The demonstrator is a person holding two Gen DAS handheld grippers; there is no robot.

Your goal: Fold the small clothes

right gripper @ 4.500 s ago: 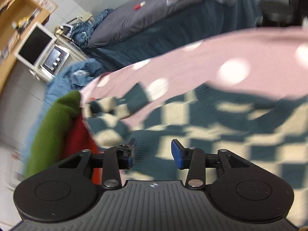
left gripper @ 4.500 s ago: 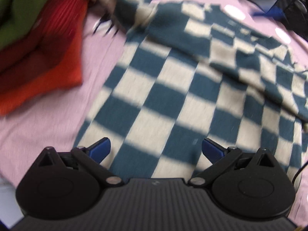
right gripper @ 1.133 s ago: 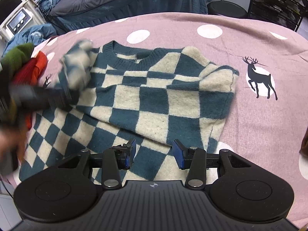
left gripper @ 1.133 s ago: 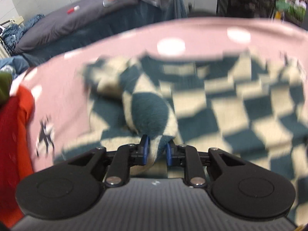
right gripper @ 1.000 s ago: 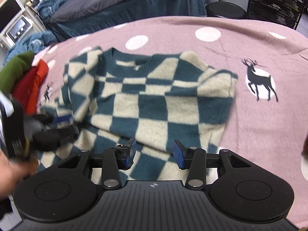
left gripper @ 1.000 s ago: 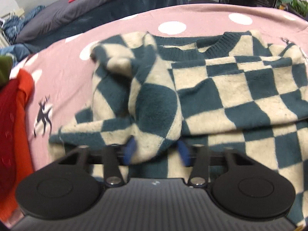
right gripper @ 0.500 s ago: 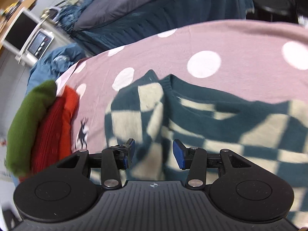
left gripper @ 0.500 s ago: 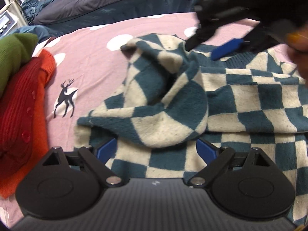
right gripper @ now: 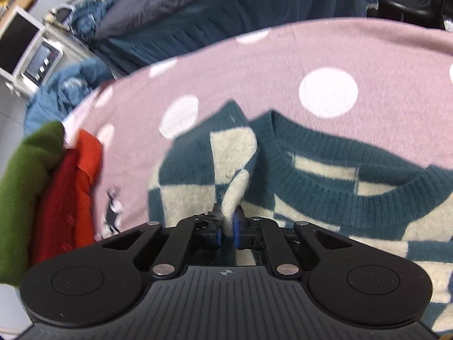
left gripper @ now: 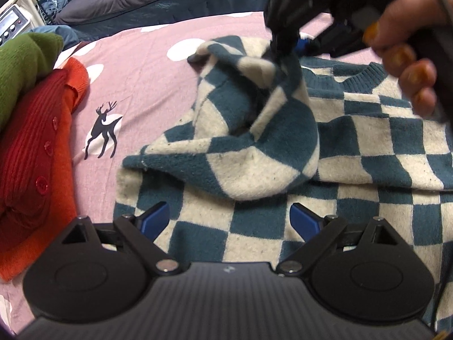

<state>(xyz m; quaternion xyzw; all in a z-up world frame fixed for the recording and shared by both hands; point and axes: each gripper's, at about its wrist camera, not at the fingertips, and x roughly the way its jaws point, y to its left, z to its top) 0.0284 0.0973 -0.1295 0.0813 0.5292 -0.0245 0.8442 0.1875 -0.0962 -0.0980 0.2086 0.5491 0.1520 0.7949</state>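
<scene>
1. I see the teal-and-cream checkered knit sweater (left gripper: 368, 153) spread on the pink bedspread with white dots and deer prints (left gripper: 136, 65), its ribbed teal collar (right gripper: 354, 175) towards the far side.
2. My left gripper (left gripper: 229, 218) hovers over the sweater's lower part with its blue-tipped fingers (left gripper: 154, 215) spread wide and nothing between them; its jaws have just been opening.
3. My right gripper (right gripper: 226, 231) has just been closing, and it now pinches a cream fold of the sweater's sleeve (right gripper: 235, 192) between its pads, beside the collar.
4. From the left wrist view, that sleeve (left gripper: 254, 130) rises in a bunched hump up to the right gripper, and a hand (left gripper: 407, 45) wraps the gripper's black handle.
5. At the left edge of the bedspread I see a stack of folded clothes: a green knit (left gripper: 22, 65), a ribbed red cardigan with buttons (left gripper: 28, 147) and an orange garment (left gripper: 65, 175).
</scene>
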